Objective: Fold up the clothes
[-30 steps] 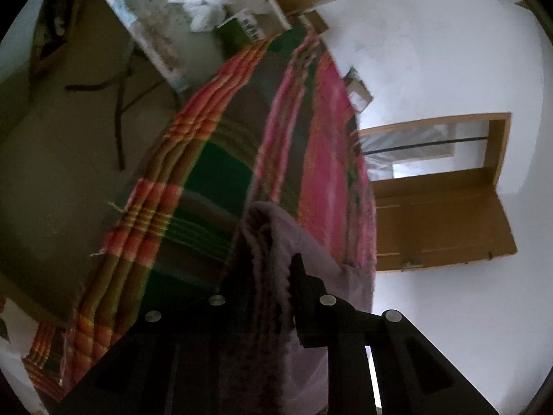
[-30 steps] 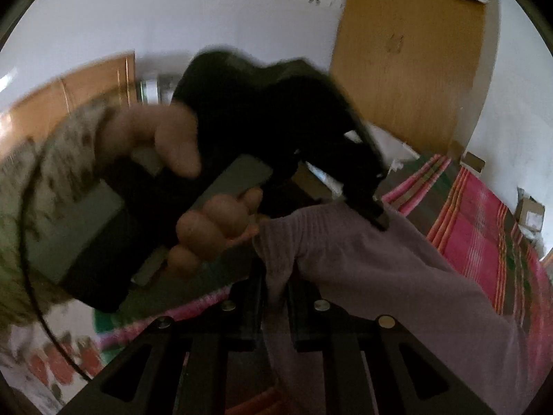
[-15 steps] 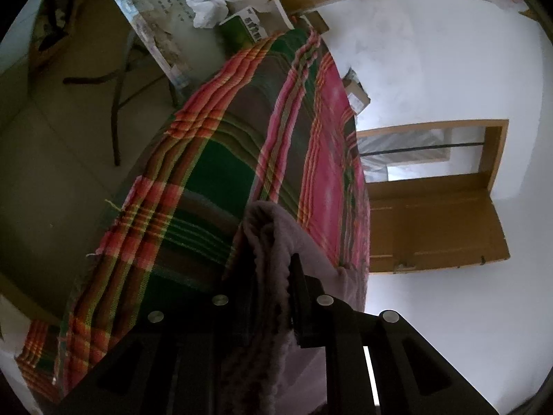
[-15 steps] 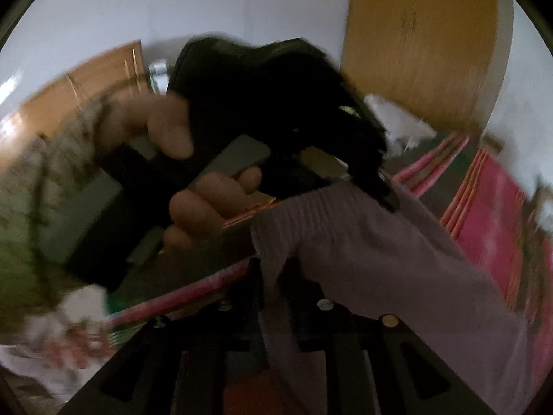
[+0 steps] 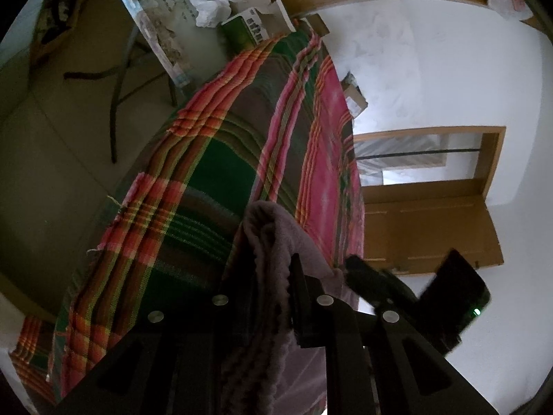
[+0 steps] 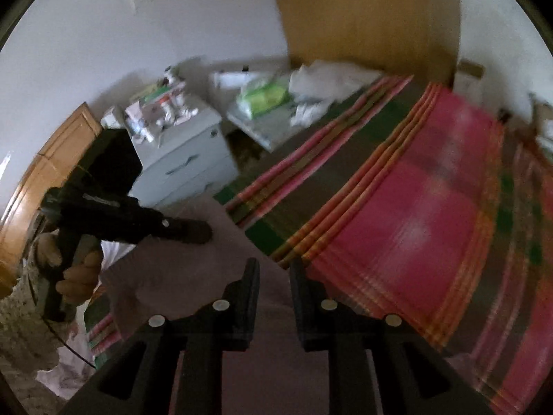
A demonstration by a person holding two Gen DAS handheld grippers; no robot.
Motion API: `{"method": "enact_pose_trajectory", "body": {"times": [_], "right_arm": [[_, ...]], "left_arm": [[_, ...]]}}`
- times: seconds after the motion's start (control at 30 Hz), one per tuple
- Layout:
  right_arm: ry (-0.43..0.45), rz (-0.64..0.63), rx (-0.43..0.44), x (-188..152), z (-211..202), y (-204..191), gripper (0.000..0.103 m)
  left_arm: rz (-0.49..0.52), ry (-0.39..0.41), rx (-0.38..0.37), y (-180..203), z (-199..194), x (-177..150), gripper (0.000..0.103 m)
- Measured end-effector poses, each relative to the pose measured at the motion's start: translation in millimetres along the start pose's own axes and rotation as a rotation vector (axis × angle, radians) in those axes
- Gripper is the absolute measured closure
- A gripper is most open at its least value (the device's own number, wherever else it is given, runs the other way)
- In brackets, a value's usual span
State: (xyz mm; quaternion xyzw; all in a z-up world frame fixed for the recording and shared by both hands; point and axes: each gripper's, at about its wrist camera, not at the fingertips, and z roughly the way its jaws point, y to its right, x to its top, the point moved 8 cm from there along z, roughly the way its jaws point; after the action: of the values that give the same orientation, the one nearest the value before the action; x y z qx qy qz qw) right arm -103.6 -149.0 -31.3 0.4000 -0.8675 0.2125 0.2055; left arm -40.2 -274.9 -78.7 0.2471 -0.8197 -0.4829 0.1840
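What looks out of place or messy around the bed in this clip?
Nothing is damaged or spilled. The clutter stands out: crumpled white paper and a green box lie on the side table beside the plaid blanket, whose frayed edge hangs unevenly. The right wrist view is motion-blurred.

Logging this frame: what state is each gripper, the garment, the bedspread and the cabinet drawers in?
Left gripper: shut on the mauve garment.
Right gripper: jaws narrowly apart over the garment, grip unclear.
Mauve garment: bunched at the left gripper's jaws.
Plaid bedspread: spread out flat.
Cabinet drawers: shut.
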Motion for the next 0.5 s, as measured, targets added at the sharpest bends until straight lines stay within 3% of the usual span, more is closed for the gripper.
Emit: {"method": "enact_pose_trajectory", "body": {"times": [0.13,0.2,0.23,0.37,0.5], "right_arm": [[-0.072,-0.049,-0.006,-15.2,21.6,5.8,0.084],[-0.072,-0.028,0.024,-15.5,25.1,9.2,0.091],[-0.066,-0.031,0.031,-14.0,23.3,8.0,0.099],[-0.021,-0.077,-0.045,-2.7,19.7,8.4,0.102],[-0.027,-0.075,-0.066,5.0,38.8,10.4,0.102]], "left_arm": [[0.005,-0.011,0.000,0.2,0.8,0.4,0.085],[0.004,-0.013,0.002,-0.1,1.0,0.4,0.084],[0.002,-0.014,0.003,-0.1,1.2,0.6,0.084],[-0.008,-0.022,0.003,-0.9,1.8,1.1,0.083],[-0.013,-0.023,-0.002,-0.9,1.7,1.8,0.083]]}}
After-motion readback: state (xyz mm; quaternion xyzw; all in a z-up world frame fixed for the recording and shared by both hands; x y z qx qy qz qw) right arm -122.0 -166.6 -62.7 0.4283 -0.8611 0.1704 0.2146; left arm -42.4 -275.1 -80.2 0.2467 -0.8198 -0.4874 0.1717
